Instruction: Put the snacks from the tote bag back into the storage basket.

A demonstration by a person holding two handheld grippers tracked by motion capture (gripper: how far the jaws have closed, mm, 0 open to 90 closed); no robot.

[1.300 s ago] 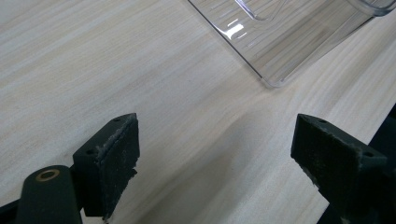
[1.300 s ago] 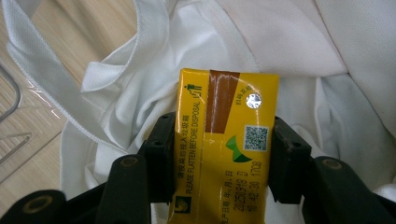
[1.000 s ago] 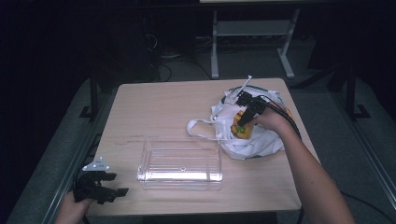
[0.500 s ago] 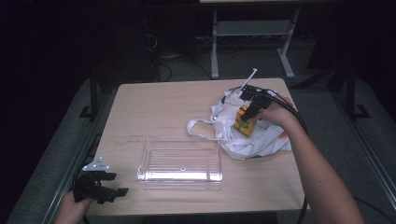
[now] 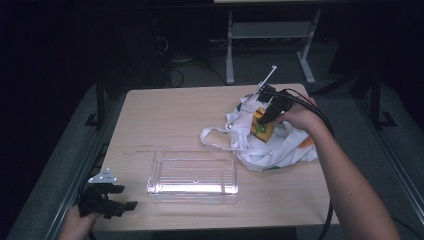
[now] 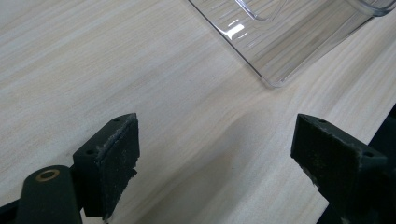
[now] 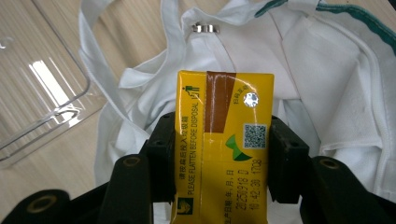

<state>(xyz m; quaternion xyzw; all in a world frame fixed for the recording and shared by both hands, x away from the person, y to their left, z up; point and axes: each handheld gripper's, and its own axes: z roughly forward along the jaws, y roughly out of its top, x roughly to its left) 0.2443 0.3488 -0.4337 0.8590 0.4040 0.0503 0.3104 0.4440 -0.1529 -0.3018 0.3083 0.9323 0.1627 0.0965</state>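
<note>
A pale wooden table (image 5: 175, 120) stands in a dark room; in the high view the right gripper (image 5: 270, 111) holds a yellow drink carton (image 5: 262, 126) above the white cloth bag (image 5: 280, 145), with the clear plastic bin (image 5: 192, 175) lying toward the person's left and nearer them. In the left gripper view, the left gripper (image 6: 217, 163) hangs released beside the bin's corner. In the right gripper view, the jaws clench the carton's sides, its long axis running along them.
</note>
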